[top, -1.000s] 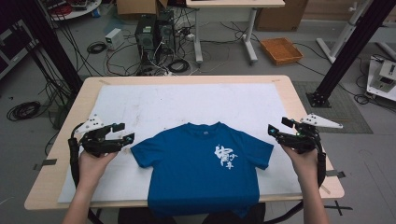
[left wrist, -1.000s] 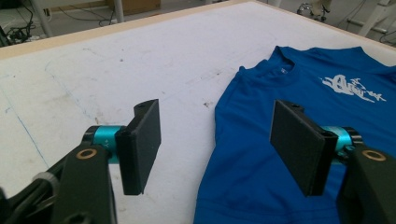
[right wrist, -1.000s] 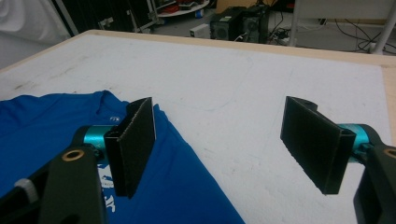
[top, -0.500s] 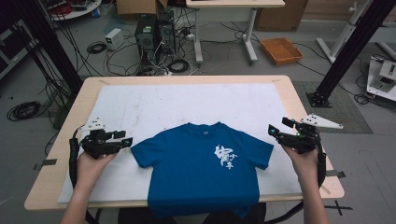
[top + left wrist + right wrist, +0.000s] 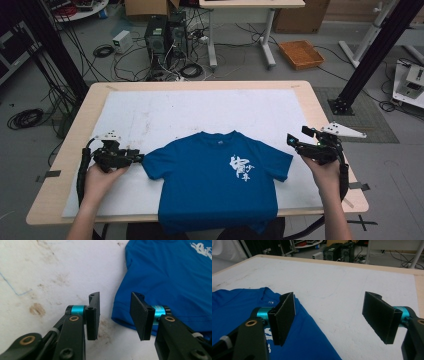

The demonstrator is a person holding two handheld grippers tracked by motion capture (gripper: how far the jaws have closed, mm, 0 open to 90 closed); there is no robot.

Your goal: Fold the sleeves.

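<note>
Sleeve edge of blue T-shirt [image 5: 165, 277] apparently sits between closing left hand-held gripper [image 5: 115, 315] pads.

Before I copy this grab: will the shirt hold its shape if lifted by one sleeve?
Probably not. The shirt lies flat and thin, hem draping over the table edge, so it's likely floppy. It looks light and should sag.

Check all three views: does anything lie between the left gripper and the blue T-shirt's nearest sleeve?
Nothing visible does. The left gripper, its jaws just closing, has the sleeve hem of the blue T-shirt between its pads, not yet pinched, with bare white mat underneath.
</note>
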